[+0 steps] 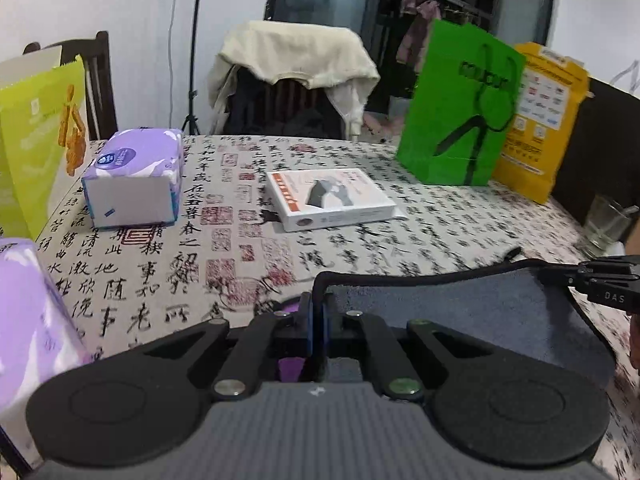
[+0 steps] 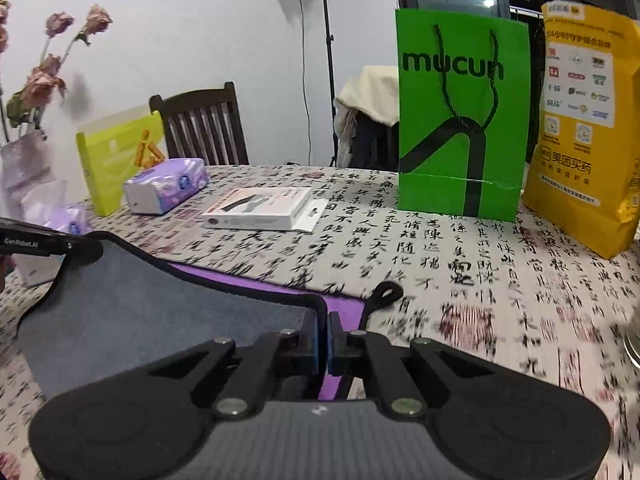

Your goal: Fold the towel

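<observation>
The towel point(image 1: 460, 304) is grey on one side and purple on the other, with black trim, and lies on the table near its front. My left gripper point(image 1: 319, 320) is shut on the towel's left corner and holds that edge raised. My right gripper point(image 2: 323, 334) is shut on the towel's point(image 2: 132, 312) right corner, next to its black hanging loop point(image 2: 384, 294). The grey side is lifted over the purple side point(image 2: 256, 284). Each gripper shows in the other's view: the right one point(image 1: 608, 280) and the left one point(image 2: 48, 244).
The table point(image 1: 360, 248) has a calligraphy-print cloth. On it are a white box point(image 1: 330, 198), a purple tissue pack point(image 1: 134, 178), a second pack point(image 1: 24, 320), a lime box point(image 1: 38, 140), a green bag point(image 2: 460, 116), a yellow bag point(image 2: 584, 120), a glass point(image 1: 608, 220) and a vase point(image 2: 24, 168).
</observation>
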`<state>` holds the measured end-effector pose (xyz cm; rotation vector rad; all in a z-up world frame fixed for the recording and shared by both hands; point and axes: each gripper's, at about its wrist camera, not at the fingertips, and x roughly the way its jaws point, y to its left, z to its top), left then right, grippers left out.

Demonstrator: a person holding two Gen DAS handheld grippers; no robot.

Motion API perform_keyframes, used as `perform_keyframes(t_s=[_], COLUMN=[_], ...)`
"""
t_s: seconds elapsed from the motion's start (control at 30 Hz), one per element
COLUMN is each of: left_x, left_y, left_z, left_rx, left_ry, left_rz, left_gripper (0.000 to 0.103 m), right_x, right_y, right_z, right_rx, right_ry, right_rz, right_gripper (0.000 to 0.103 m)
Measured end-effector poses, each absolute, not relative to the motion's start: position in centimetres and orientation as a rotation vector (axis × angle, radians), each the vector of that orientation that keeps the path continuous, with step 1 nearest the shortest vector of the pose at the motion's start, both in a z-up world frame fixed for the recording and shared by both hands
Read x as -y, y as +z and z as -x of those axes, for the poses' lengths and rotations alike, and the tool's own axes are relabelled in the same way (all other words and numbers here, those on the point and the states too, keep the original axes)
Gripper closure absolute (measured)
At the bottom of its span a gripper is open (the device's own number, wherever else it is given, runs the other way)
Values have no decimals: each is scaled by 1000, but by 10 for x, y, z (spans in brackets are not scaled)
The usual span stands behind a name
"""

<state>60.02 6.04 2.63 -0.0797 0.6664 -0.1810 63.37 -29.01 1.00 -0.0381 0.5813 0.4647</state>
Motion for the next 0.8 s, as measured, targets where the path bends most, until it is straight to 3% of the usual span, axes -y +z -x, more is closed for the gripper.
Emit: perform_keyframes(t_s=[0.13, 0.2, 0.27, 0.33, 0.4, 0.53, 0.67, 0.8], left_x=[-67, -69, -70, -70, -69, -70, -69, -66], left_y=[13, 6, 3, 4, 8, 13, 21, 32], left_z=[-624, -631, -630, -622, -614, -601, -577, -551], left_rx=[-709, -726, -736, -719, -707, -727, -711, -689], left_ry=[-154, -120, -117, -114, -125, -124, -116, -108], left_rz=[105, 115, 113, 108, 84, 89, 70, 31], left_gripper=[97, 86, 36, 21, 20, 9, 0, 0], right_x=[287, 284, 281, 281, 282, 282, 283, 287], right_y=[3, -3, -8, -7, -3, 7, 17, 28], right_z=[-661, -669, -674, -674, -670, -657, -636, -611], right_rx=[-618, -628, -638, -638, -624, -621, -621, -604], right_ry=[451, 446, 417, 410, 399, 388, 392, 368], right_rz=[27, 27, 33, 25, 18, 43, 49, 79], right_gripper=[99, 96, 88, 76, 48, 40, 14, 13])
